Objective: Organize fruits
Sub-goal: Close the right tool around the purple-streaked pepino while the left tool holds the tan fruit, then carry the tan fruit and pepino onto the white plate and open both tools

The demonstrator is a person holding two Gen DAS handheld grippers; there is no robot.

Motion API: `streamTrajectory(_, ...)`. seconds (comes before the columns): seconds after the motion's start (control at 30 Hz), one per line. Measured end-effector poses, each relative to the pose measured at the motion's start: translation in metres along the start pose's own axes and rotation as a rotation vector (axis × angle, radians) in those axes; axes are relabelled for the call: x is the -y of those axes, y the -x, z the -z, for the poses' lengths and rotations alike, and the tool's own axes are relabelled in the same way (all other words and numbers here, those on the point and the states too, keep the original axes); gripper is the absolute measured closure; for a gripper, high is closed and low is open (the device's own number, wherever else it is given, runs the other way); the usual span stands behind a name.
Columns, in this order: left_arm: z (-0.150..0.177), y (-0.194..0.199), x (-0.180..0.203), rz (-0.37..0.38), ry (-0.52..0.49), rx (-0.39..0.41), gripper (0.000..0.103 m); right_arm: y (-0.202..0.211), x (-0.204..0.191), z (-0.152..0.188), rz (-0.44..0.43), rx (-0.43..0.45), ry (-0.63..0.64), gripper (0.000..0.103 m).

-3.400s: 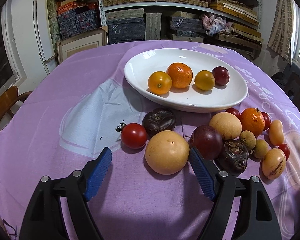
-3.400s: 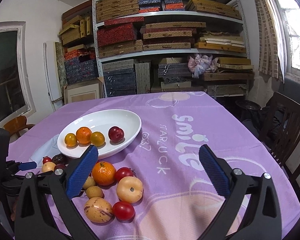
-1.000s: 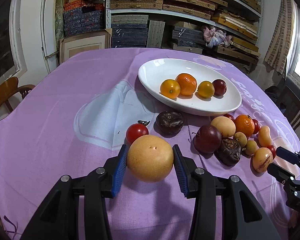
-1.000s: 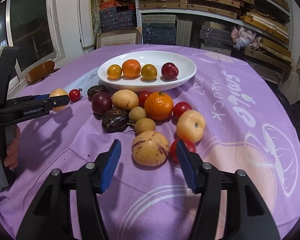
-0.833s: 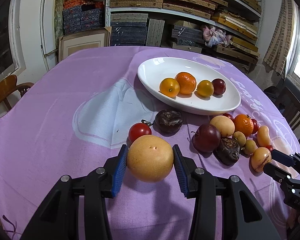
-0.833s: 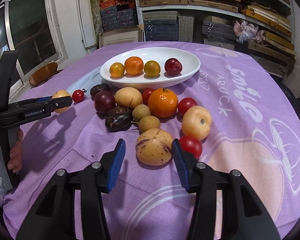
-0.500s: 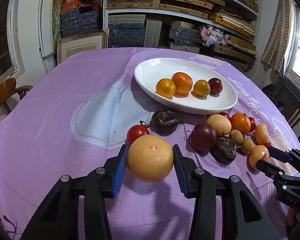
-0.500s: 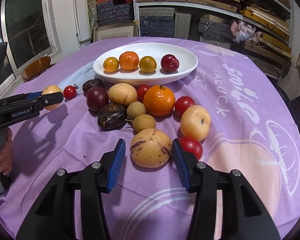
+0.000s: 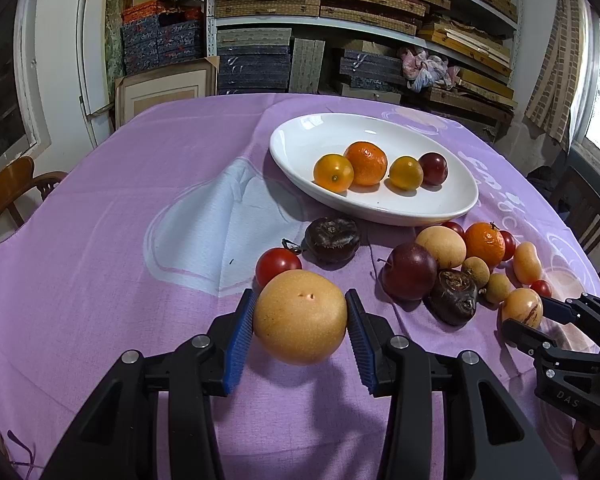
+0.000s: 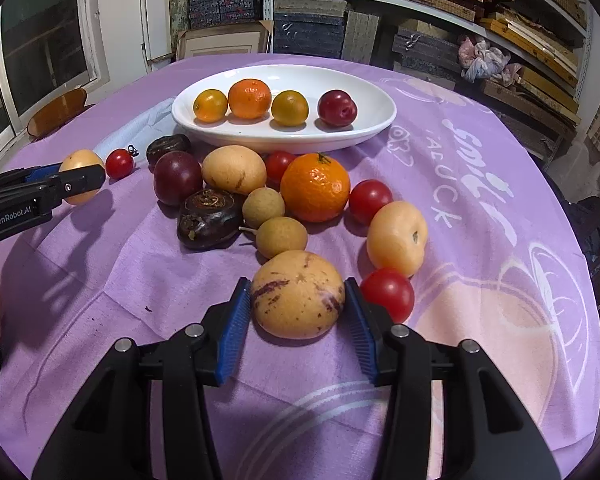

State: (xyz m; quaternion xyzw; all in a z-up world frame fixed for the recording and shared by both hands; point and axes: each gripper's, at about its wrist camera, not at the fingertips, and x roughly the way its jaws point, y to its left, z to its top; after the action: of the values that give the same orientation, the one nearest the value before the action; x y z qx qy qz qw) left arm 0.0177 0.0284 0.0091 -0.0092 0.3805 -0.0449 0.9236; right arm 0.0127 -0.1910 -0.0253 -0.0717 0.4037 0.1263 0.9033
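Holding the round yellow pear, your left gripper has both blue pads pressed to its flanks, and the fruit appears lifted clear of the purple tablecloth. Your right gripper brackets the speckled melon-like fruit, pads at or just touching its sides; it looks clamped, though the fruit seems to rest on the cloth. The white oval plate lies ahead of the left tongs and slightly to their right, beyond the cherry tomato and dark wrinkled fruit. Its long axis runs left-near to right-far, four fruits lined along it. Judged from position, the left hand is nearer the plate's free near-left end; carry forward and rightward, above the loose fruit.
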Motion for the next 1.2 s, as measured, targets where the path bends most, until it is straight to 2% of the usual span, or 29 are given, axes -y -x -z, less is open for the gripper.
streamTrajectory(0.47,0.005,-0.003,0.006,0.015,-0.02,0.0,0.058,0.029,-0.008,0.015,-0.016,0.071,-0.013,0.057)
streamTrajectory(0.63,-0.004,0.005,0.007,0.005,-0.008,0.023,0.058,0.053,-0.008,0.002,-0.001,0.137,0.003,0.057)
streamTrajectory(0.8,-0.036,0.014,0.01,-0.022,-0.038,0.064,0.058,0.077,0.002,-0.044,0.018,0.215,0.031,0.057)
streamTrajectory(0.97,-0.091,0.015,0.016,-0.048,-0.06,0.124,0.058,0.084,0.011,-0.095,0.026,0.268,0.027,0.057)
streamTrajectory(1.1,-0.13,-0.007,0.021,-0.035,-0.051,0.106,0.058,0.058,0.012,-0.123,0.013,0.233,0.027,0.057)
streamTrajectory(1.2,-0.151,-0.039,0.025,-0.032,-0.042,0.06,0.058,0.022,0.009,-0.134,0.0,0.181,0.022,0.057)
